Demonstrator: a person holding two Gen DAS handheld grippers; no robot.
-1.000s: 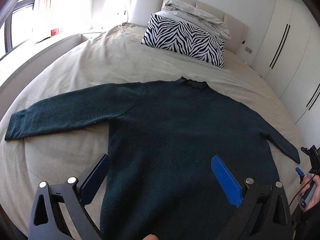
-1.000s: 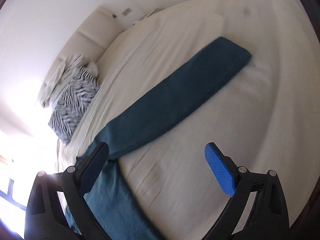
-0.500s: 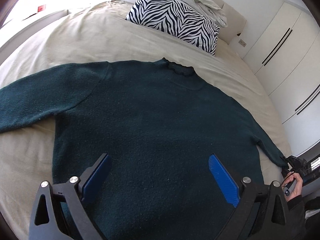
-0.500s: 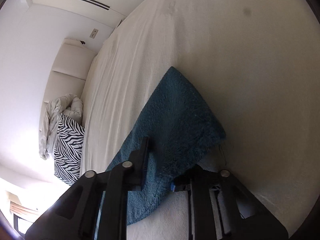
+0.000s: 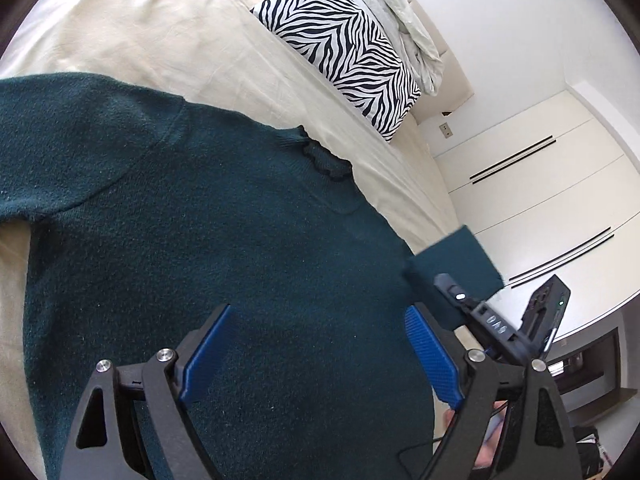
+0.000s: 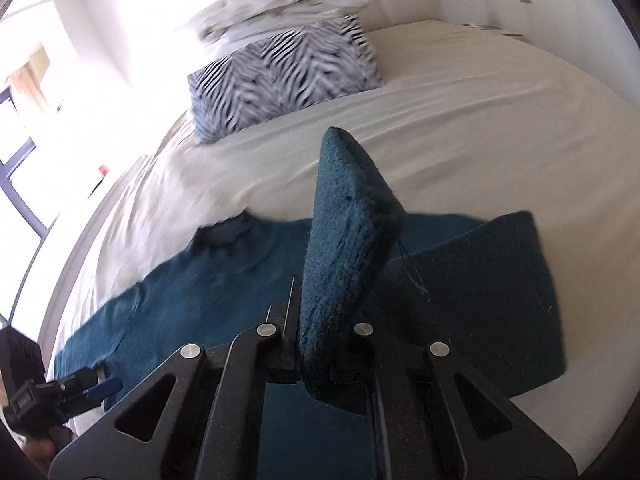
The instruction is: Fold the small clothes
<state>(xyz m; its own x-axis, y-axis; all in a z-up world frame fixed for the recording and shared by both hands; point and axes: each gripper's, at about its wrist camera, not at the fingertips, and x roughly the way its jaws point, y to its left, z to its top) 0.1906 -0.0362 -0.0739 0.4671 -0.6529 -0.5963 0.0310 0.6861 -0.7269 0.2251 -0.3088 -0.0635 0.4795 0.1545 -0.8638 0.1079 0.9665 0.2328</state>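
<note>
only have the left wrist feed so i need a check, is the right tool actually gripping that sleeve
Observer: Yes, the right tool is shut on the sleeve cuff, which stands up from between its fingers.
Operator: is the sleeve off the bed
Observer: The cuff end is lifted; the rest of the sleeve hangs over the bed.
Operator: and my left tool
Observer: The left tool is open above the sweater, holding nothing.

A home bedroom: a wide bed (image 5: 168,36) under a cream sheet, a zebra-print pillow (image 5: 344,48) against a padded headboard (image 5: 456,80), and white built-in wardrobe doors (image 5: 532,200) alongside.
</note>
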